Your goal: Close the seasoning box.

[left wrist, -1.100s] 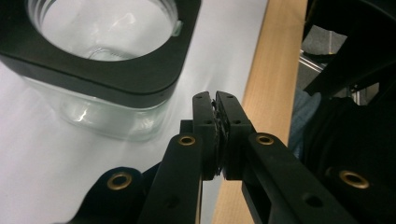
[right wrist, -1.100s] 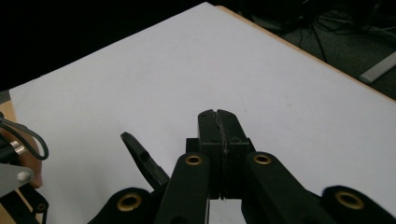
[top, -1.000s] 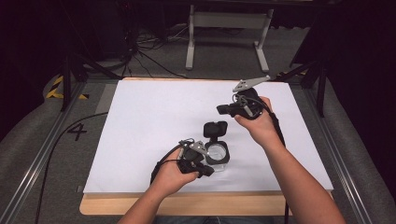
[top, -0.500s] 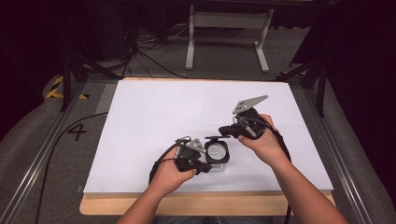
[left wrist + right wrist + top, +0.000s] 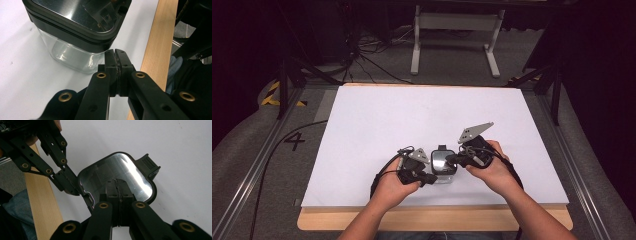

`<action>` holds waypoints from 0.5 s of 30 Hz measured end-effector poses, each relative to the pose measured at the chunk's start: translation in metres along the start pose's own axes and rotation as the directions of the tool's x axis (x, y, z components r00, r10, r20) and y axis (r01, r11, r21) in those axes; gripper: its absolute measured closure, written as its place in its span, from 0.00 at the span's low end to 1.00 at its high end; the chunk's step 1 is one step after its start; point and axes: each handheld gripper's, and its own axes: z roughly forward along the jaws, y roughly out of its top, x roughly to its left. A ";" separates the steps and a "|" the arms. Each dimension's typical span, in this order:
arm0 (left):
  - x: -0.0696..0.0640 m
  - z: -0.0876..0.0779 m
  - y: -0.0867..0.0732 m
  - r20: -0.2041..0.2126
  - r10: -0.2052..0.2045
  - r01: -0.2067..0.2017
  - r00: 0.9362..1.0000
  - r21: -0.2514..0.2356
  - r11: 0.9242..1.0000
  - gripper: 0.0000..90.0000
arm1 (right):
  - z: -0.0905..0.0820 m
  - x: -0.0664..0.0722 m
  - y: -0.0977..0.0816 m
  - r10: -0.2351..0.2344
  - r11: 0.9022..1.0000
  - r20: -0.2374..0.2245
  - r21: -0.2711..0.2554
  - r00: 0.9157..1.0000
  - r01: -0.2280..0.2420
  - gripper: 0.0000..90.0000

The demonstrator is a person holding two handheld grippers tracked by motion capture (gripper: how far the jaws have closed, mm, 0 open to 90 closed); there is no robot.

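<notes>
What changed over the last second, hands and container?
The right gripper came down from the far right of the sheet toward the person and now hangs over the container, its shut jaws above the mirrored lid. Nothing was gripped or released. The left gripper stayed shut against the container's near side, and the container kept its place on the white sheet.

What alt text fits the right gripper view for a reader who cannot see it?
The right gripper, jaws shut and empty, hovers over the mirror-like lid of a clear container on the white table. The left gripper, also shut, touches the lid's edge from the left.
</notes>
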 end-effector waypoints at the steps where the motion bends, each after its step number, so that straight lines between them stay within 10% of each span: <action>1: 0.000 -0.001 0.000 0.000 0.007 -0.007 1.000 0.003 1.000 0.98 | -0.001 0.000 0.000 -0.004 1.000 0.001 -0.007 1.000 0.004 1.00; 10: 0.009 -0.044 -0.004 -0.052 -0.031 0.026 0.998 -0.091 0.996 0.93 | -0.042 -0.011 -0.002 0.034 0.987 0.062 -0.157 0.998 -0.024 0.93; 15: 0.027 -0.072 -0.020 -0.130 -0.106 0.084 0.986 -0.161 0.983 0.89 | -0.066 -0.029 -0.020 0.115 0.973 0.112 -0.215 0.987 -0.089 0.83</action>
